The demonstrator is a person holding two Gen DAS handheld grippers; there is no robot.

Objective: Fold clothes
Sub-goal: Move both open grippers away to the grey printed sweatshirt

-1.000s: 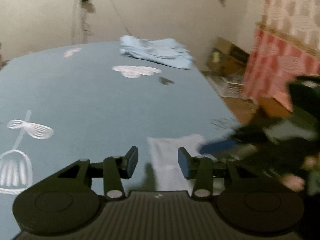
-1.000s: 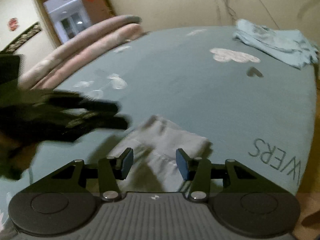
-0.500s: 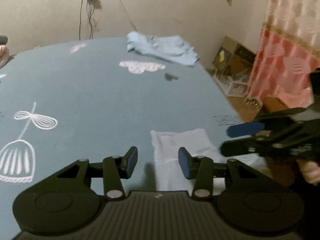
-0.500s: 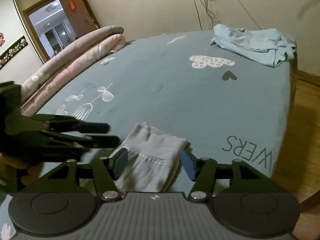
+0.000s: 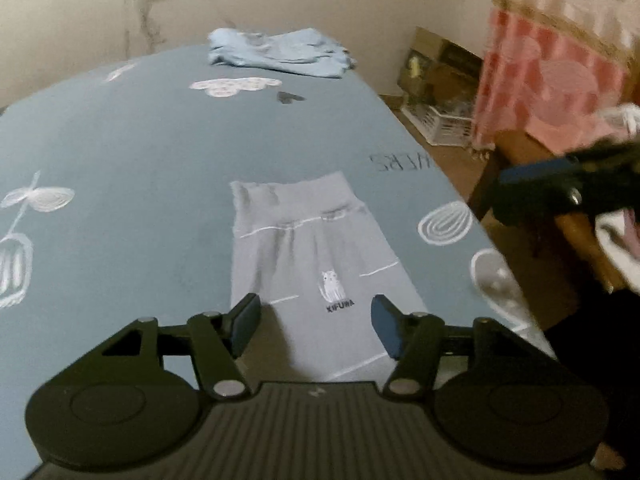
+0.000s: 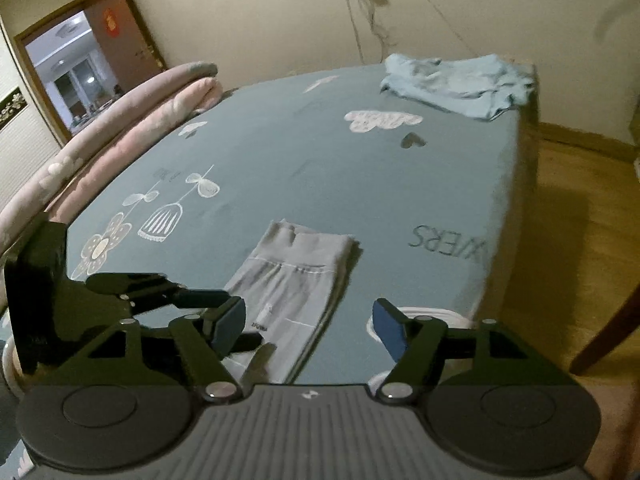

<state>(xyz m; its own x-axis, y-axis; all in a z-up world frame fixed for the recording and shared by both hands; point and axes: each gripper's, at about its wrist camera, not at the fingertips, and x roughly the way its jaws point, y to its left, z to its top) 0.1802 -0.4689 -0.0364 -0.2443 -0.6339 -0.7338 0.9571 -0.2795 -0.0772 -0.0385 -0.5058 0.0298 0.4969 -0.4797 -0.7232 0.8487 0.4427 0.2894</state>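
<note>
I am looking down over a wide bed covered by a teal-blue cotton sheet printed with white flowers, birdcages and clouds, and dark lettering near its right edge. A long pink rolled quilt lies along the bed's far left side in the right wrist view, with an open doorway behind it. A pink and cream patterned curtain hangs beyond the bed's right side in the left wrist view, above a wooden floor.

A crumpled pale-blue garment sits at the far corner of the bed, well apart from everything else.

The task's item, a pair of small light-grey knit trousers with thin white lines and a little cat print, lies flat on the sheet near the bed's front right edge, waistband pointing away from me. It looks folded lengthways into a narrow strip.

My left tongs hover over the near end of the trousers. Their blue-padded jaws are opening and grip nothing; the fabric shows between them, but the pads do not press on it.

My right tongs hover nearer the bed's front edge, jaws also opening, wide apart and empty, with the trousers' near end and bare sheet seen between them. In the left wrist view the right tongs appear blurred at the far right, off the bed's side.
</note>
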